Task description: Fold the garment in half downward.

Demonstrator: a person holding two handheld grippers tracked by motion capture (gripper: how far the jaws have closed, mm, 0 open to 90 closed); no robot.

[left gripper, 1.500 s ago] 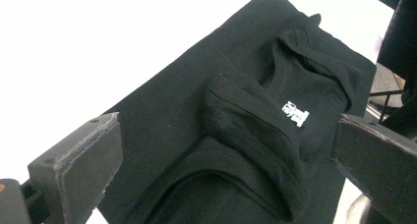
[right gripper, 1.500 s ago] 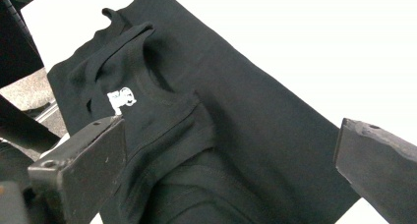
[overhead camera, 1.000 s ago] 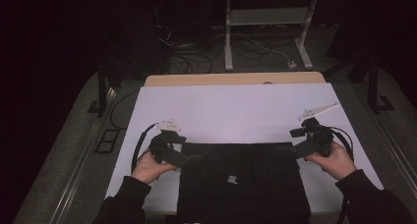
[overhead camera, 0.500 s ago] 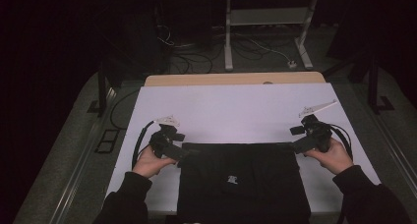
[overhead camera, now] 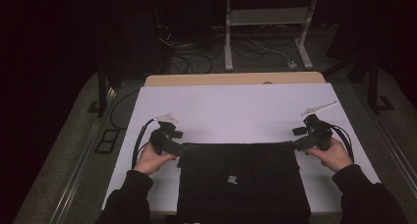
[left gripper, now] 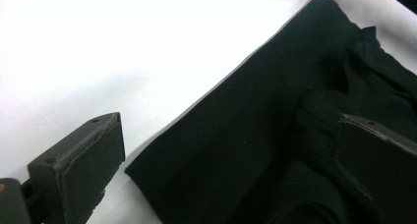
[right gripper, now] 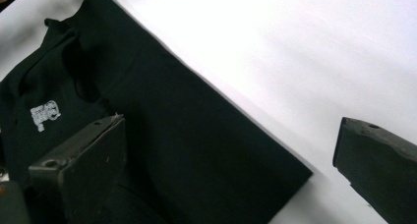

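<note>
One black garment (overhead camera: pixel 241 180) lies on the white table (overhead camera: pixel 236 111), at its near edge, between two grippers. In the high view the left gripper (overhead camera: pixel 173 146) sits at the garment's far left corner and the right gripper (overhead camera: pixel 301 144) at its far right corner, each held in one hand (overhead camera: pixel 150 159); there the jaw gap is too small and dark to read.

The gripper views settle it. In the left gripper view the left gripper's (left gripper: pixel 231 170) jaws stand apart, one over bare table, the other over the cloth (left gripper: pixel 255 135), with the cloth's corner lying between them, not clamped. In the right gripper view the right gripper's (right gripper: pixel 231 165) jaws are likewise apart, one over the cloth (right gripper: pixel 172 116), the other over bare table, the corner between them.

The right gripper view also shows folds and one small white print (right gripper: pixel 44 113) on the garment; the high view shows that print (overhead camera: pixel 233 179) as a speck mid-cloth. The high view alone shows two dark sleeves, floor cables and a white stand (overhead camera: pixel 265 22) beyond the table.
</note>
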